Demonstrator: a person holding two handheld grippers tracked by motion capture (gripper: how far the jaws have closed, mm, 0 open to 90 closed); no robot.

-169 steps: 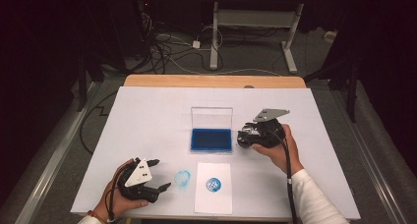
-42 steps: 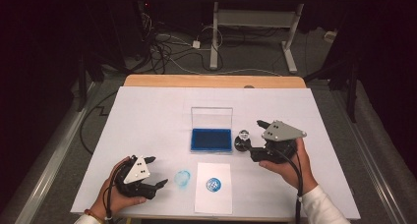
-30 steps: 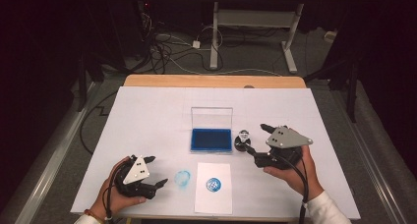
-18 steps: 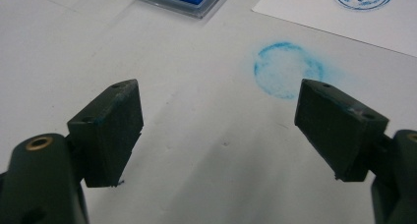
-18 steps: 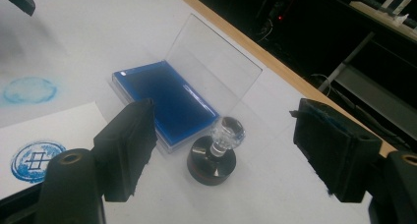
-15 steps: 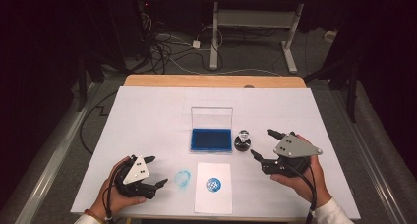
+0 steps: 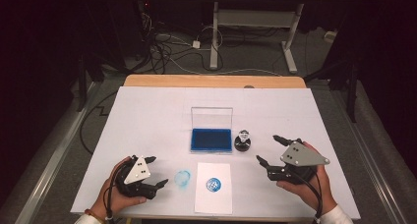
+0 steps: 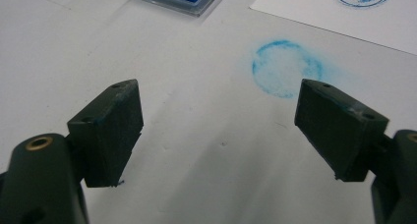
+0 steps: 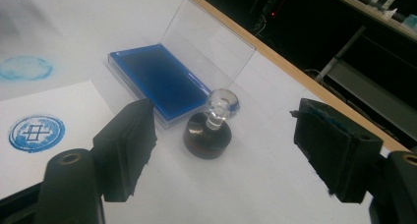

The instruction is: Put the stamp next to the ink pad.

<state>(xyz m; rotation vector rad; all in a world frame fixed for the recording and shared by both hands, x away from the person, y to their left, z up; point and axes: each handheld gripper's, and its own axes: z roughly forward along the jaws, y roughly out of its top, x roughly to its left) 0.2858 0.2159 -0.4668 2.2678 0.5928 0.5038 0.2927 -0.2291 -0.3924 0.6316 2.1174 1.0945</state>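
A round stamp (image 7: 242,141) (image 9: 211,127) with a clear knob and dark base stands upright on the white table, just right of the open blue ink pad (image 7: 211,139) (image 9: 157,81). A white paper (image 7: 213,186) (image 9: 39,140) with a round blue print (image 7: 213,185) (image 9: 32,132) lies at the table's front. My right gripper (image 7: 269,150) (image 9: 221,150) is open and empty, to the right of the stamp and apart from it. My left gripper (image 7: 155,171) (image 8: 221,130) rests open and empty at front left, next to a blue ink smudge (image 7: 183,177) (image 8: 285,68) on the table.
The ink pad's clear lid (image 7: 211,118) stands up behind it. The table's wooden far edge (image 7: 211,81) runs behind the white surface. Cables and a desk frame (image 7: 246,32) lie on the floor beyond.
My right gripper has drawn back from the stamp toward the table's front right, open and empty. The stamp stays standing beside the ink pad. The left gripper has not moved.
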